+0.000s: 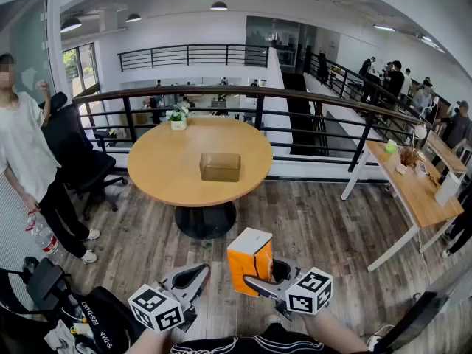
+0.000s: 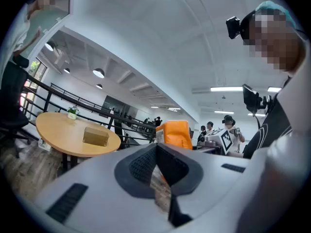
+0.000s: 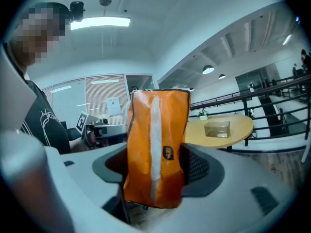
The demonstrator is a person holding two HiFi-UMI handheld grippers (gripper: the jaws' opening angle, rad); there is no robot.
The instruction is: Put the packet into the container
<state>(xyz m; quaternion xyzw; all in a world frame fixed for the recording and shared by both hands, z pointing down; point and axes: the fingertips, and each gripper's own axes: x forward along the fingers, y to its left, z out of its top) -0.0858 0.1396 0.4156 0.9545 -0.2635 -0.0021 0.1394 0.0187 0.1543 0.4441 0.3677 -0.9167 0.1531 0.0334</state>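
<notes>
An orange packet [image 1: 249, 260] with a white top stands upright between the jaws of my right gripper [image 1: 270, 277], low in the head view and well short of the table. In the right gripper view the packet [image 3: 155, 149] fills the gap of the right gripper [image 3: 154, 165], with both pads pressed on its sides. The container [image 1: 220, 167], a small brownish translucent box, sits near the middle of the round wooden table [image 1: 151, 172]; it also shows as the container [image 3: 216, 128] and the container [image 2: 95, 136]. My left gripper [image 1: 195, 274] hangs to the packet's left, and the left gripper [image 2: 156, 150] is shut on nothing.
A small potted plant [image 1: 178, 117] stands at the table's far edge. A person [image 1: 26, 161] and a black office chair [image 1: 74, 153] are left of the table. A black railing [image 1: 310, 98] runs behind it. A long wooden desk [image 1: 417, 194] stands at the right.
</notes>
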